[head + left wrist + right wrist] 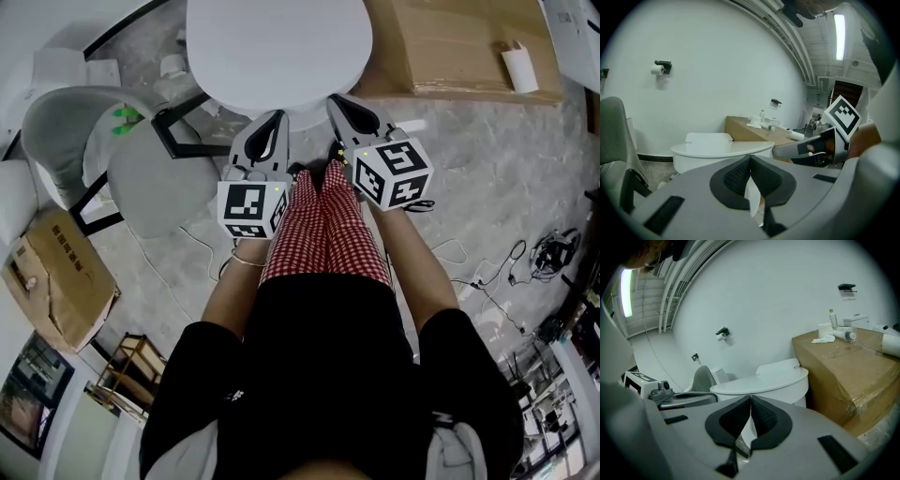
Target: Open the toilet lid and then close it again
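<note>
Head view: person stands facing toilet, left claw (277,117) and right claw (335,99) side by side, closed toilet lid (278,47) just ahead of tips.
Left gripper view: jaws clenched, nothing between; lid (723,149) beyond tips.
Right gripper view: jaws likewise clenched, empty; cardboard box (843,366) to right.
Opening apparently not begun. Next move likely needs a tip under lid's front edge.

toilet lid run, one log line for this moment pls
toilet lid: down | left gripper: shut, empty, off lid | right gripper: shut, empty, off lid | contact: none
</note>
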Motion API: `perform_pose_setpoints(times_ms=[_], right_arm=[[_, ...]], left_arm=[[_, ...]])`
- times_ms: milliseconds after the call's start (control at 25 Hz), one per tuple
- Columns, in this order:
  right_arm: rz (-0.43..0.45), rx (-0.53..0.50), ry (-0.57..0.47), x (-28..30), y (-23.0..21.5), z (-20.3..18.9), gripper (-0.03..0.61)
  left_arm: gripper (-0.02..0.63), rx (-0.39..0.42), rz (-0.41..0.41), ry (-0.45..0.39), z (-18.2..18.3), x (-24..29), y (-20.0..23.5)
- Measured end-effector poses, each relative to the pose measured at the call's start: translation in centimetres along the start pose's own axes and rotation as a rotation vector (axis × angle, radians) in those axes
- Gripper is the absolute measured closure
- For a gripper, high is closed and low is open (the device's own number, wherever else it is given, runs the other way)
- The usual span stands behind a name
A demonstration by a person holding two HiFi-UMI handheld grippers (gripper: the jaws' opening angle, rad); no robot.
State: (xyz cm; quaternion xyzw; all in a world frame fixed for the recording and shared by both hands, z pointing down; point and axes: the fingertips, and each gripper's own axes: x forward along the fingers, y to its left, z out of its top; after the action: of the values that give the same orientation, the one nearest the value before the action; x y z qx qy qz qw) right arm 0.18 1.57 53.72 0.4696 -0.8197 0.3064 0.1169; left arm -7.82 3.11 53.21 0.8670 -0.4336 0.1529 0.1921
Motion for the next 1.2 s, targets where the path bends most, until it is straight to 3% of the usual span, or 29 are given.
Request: perform_pose_setpoints(times_ms=[1200], right_arm=[[-0.004,0.052,0.058,1.1,-1.2,-6.4,0.557]], left_arm=[[0.609,-0.095,0.003,0.069,-6.7,0.6,-0.2]])
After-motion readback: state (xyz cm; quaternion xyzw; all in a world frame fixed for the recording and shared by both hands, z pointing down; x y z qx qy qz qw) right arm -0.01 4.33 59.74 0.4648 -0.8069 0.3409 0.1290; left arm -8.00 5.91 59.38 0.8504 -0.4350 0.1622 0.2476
